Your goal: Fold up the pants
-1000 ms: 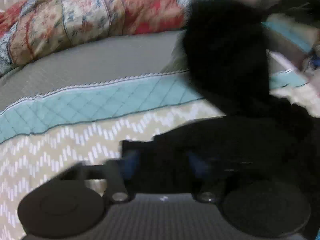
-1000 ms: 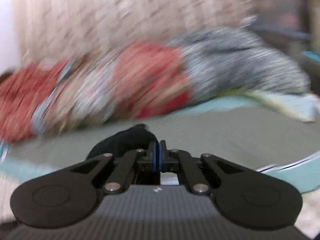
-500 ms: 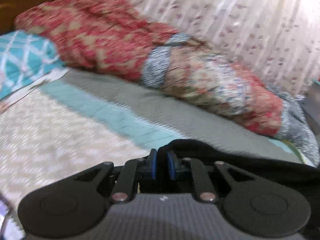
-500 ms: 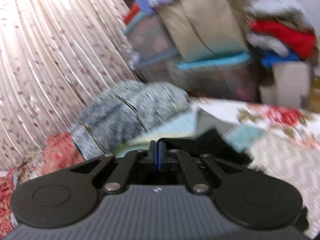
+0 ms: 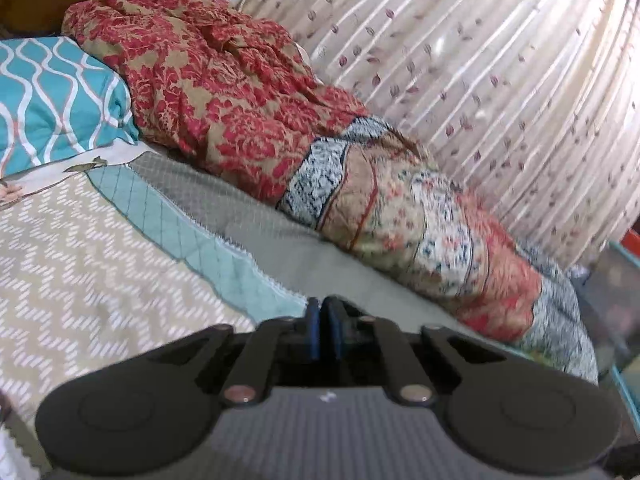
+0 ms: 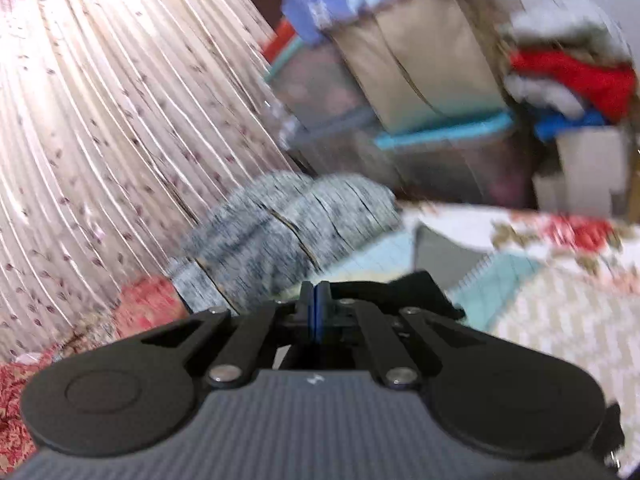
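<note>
A: Left gripper status?

B: Blue pads drawn together, only a thin dark slit between them. Can't tell if cloth is in that slit. No pants fabric clearly visible around the left tips.

A: Right gripper?

B: Pads pressed flat together and clamped on the black fabric pants. The cloth sits right behind the tips and spreads out to the right of the jaws, with an angular edge sticking up there. The view is motion-blurred, so fold lines are unreadable.

A: What's ahead of the left jaws?

B: Beige quilted bedspread with white zigzag print to the left of the tips, its teal and grey border strips running straight ahead. Beyond that lies a long rolled quilt in red floral and patchwork print, stretched across from far left to right of the jaws. Teal pillow with white wavy lines is far left, touching the roll's end. Pleated cream curtain with small leaf print is behind the roll.

A: And ahead of the right jaws?

B: Grey-blue speckled blanket bundle just past the tips, the same curtain to the left. Stacked clear storage bins with piled textiles far ahead and to the right.
</note>
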{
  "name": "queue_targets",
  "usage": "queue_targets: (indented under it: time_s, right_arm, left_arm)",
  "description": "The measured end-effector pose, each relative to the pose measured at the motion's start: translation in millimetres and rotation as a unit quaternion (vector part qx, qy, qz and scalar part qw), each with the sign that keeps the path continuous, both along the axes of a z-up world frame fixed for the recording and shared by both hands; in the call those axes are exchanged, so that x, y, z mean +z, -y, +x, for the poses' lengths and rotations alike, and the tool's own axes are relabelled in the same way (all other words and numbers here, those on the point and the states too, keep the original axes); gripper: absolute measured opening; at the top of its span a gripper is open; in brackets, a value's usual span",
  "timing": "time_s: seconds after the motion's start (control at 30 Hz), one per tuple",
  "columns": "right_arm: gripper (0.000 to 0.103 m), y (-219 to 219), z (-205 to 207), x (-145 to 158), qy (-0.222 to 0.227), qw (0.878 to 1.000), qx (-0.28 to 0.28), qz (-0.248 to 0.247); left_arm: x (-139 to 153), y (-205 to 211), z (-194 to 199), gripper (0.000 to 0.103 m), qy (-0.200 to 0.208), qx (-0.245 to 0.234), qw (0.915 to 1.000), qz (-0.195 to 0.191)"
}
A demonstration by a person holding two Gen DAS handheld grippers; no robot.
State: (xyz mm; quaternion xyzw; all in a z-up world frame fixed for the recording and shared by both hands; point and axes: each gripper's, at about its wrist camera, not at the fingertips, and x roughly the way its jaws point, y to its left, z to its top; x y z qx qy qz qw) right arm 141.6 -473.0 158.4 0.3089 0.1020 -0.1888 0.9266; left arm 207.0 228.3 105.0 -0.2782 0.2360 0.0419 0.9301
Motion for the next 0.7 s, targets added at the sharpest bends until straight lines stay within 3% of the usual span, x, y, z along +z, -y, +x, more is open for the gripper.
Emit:
queue_targets:
  time_s: [0.07, 0.2, 0.27, 0.33, 0.4, 0.47, 0.53, 0.6, 0.7]
  right_arm:
    - [0.003, -0.7, 19.5, 8.4, -0.002, 1.000, 0.003, -0.018]
    - [0.004, -0.1, 95.5, 4.3, -0.045, 0.998, 0.005, -0.045]
    - [0.006, -3.0, 139.3, -13.6, -0.109, 0.991, 0.022, -0.074]
    - [0.016, -4.1, 163.4, -36.8, -0.188, 0.979, -0.003, -0.073]
    - [0.022, -1.1, 155.6, -52.7, -0.174, 0.983, 0.011, -0.050]
    - [0.025, 3.1, 140.6, -66.7, -0.166, 0.985, 0.029, -0.044]
    - [0.027, 9.0, 124.5, -80.7, -0.176, 0.983, 0.038, -0.040]
    - [0.027, 17.8, 112.8, -95.1, -0.182, 0.982, 0.044, -0.015]
    - [0.027, 24.4, 94.4, -114.7, -0.176, 0.982, 0.054, 0.041]
  left_arm:
    - [-3.7, 1.8, 17.4, 0.004, -0.008, 0.002, 1.0000, 0.000]
    - [-27.8, 22.9, 69.2, 0.005, -0.045, 0.001, 0.9983, 0.038]
    - [-45.2, 33.7, 91.1, 0.010, -0.089, 0.001, 0.9937, 0.068]
    - [-55.6, 34.9, 95.0, 0.011, -0.122, 0.005, 0.9894, 0.079]
    - [-54.5, 26.9, 79.2, 0.016, -0.100, -0.006, 0.9929, 0.064]
    - [-49.4, 19.4, 58.5, 0.038, -0.086, -0.006, 0.9940, 0.067]
    - [-45.5, 13.4, 37.5, 0.045, -0.080, -0.013, 0.9940, 0.073]
    - [-43.4, 10.4, 21.8, 0.048, -0.095, -0.028, 0.9926, 0.071]
    - [-43.1, 10.9, -2.7, 0.062, -0.124, -0.064, 0.9888, 0.052]
